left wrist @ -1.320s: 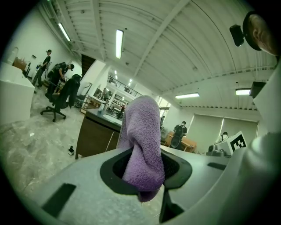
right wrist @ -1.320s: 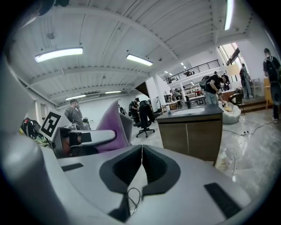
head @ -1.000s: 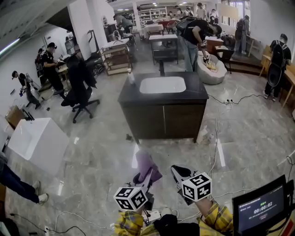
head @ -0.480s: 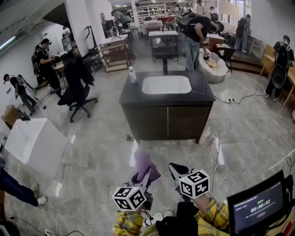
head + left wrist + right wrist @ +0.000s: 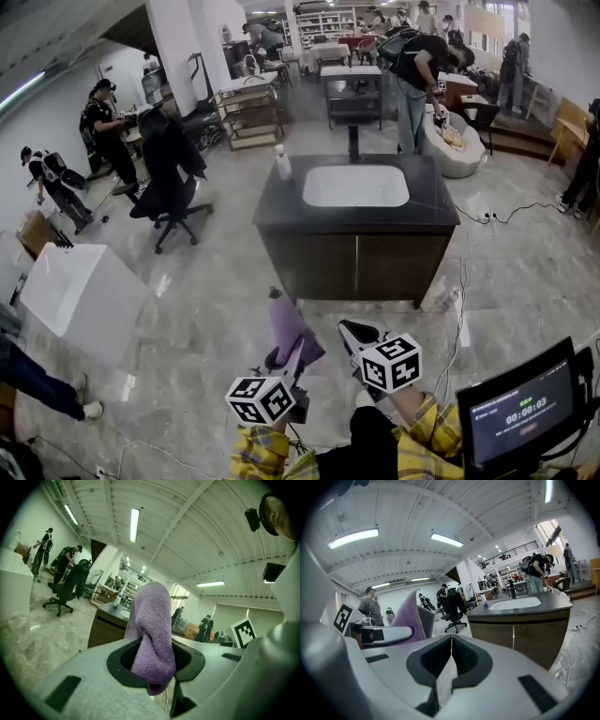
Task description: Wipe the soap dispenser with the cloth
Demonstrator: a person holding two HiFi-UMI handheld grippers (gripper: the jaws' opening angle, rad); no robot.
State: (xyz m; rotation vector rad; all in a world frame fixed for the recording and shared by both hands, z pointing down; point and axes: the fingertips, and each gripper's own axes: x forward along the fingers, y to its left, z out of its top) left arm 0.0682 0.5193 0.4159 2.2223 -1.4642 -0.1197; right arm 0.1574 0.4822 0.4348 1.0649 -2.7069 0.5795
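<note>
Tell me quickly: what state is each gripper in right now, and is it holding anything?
Left tongs: shut on the purple cloth.
Right tongs: shut, holding nothing.

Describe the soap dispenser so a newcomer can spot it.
Find the dark vanity counter mid-floor, with a white basin set in its top. The soap dispenser stands upright at the counter's far left corner, left of the basin. It is a small pale bottle, whereas the faucet behind the basin is dark.
</note>
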